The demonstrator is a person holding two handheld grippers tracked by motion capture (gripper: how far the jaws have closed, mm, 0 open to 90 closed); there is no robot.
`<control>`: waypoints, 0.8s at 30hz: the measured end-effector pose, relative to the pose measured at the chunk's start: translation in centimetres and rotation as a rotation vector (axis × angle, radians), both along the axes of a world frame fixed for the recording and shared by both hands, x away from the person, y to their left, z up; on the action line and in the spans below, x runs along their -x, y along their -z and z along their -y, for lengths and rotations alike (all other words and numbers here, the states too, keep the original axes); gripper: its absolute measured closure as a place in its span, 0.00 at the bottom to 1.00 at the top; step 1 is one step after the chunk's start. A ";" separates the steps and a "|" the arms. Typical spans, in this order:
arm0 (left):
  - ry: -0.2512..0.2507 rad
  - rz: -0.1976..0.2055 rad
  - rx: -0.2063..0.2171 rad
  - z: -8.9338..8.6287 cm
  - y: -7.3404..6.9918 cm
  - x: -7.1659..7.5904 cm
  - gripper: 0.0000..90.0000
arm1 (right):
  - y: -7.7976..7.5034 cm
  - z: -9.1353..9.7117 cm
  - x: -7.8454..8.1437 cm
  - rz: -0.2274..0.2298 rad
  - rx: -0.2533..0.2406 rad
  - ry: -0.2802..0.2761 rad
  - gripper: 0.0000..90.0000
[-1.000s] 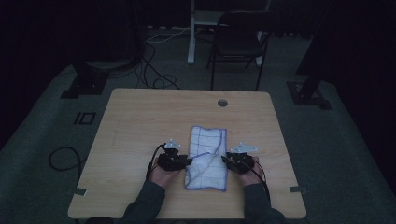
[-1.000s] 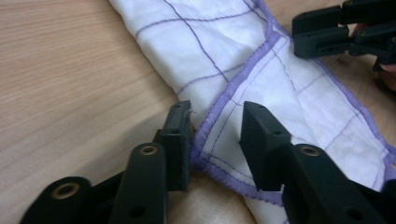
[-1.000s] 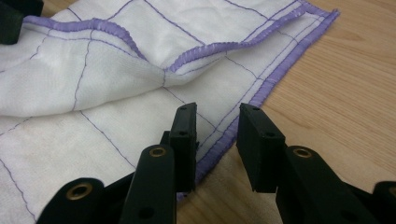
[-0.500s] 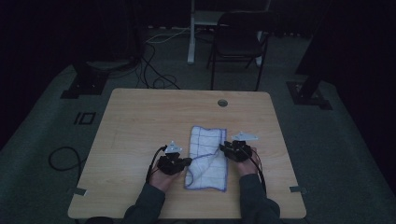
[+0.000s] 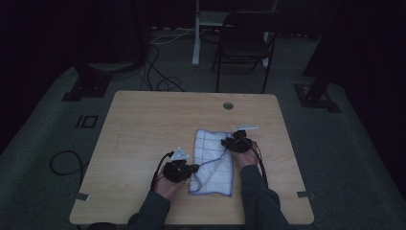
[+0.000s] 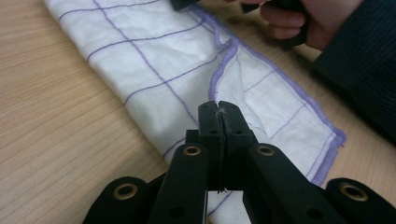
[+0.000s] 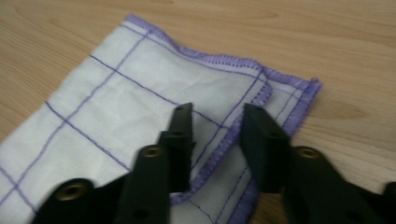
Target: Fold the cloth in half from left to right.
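Dark room, wood table [image 5: 143, 124], a chair [image 5: 244, 43] behind the far edge. White cloth [image 5: 213, 160] with purple lines, folded, near the front edge, a bit right of the middle. Left claw [image 6: 219, 112] shut tight on the cloth, at its left fold near the front; a few threads peeking out between the tips. Right claw [image 7: 217, 140] half wide, just been closing, hanging over the far right corner of the cloth with the purple hem between the jaws, not pinching yet.

Could go wrong: might grab just the top layer there, so the fold falls apart on the lift. Might miss the hem and nip the table. Could bunch the cloth if the left claw pulls too soon.

No words or labels to read anywhere.
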State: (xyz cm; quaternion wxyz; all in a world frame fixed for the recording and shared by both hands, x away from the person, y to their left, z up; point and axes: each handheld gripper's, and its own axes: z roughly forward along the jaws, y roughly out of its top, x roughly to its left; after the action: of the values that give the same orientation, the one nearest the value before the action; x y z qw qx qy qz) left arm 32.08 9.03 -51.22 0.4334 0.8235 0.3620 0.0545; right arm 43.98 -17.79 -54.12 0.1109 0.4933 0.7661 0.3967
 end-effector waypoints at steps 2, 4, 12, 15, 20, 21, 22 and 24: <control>0.014 0.008 -0.002 0.2 -0.2 0.3 1.00 | -0.2 -0.1 0.1 0.020 0.013 0.004 0.92; 0.033 0.013 -0.001 0.6 -0.4 0.6 1.00 | -0.5 0.0 0.2 0.037 0.017 0.015 0.98; 0.086 0.021 0.016 2.0 -0.8 1.5 1.00 | -1.7 0.4 -0.3 0.091 0.035 0.024 1.00; 0.123 0.012 0.028 2.8 -0.7 1.9 1.00 | -1.9 0.5 -0.6 0.095 0.046 0.031 1.00; 0.177 0.003 0.052 4.1 -0.6 2.6 1.00 | -2.1 0.7 -0.6 0.100 0.058 0.033 1.00; 0.182 0.002 0.054 4.3 -0.6 2.7 1.00 | -2.1 0.7 -0.6 0.100 0.058 0.033 1.00; 0.184 0.003 0.061 4.5 -0.6 2.7 1.00 | -2.1 0.7 -0.6 0.104 0.058 0.033 1.00; 0.193 0.004 0.062 4.9 -0.7 2.9 1.00 | -2.2 0.8 -0.6 0.111 0.061 0.034 1.00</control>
State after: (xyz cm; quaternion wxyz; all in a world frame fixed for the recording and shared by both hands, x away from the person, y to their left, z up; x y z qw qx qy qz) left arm 29.22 4.15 -50.49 0.4625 0.8407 0.2816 0.0030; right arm 44.59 -18.57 -51.88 0.1749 0.4797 0.7621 0.3980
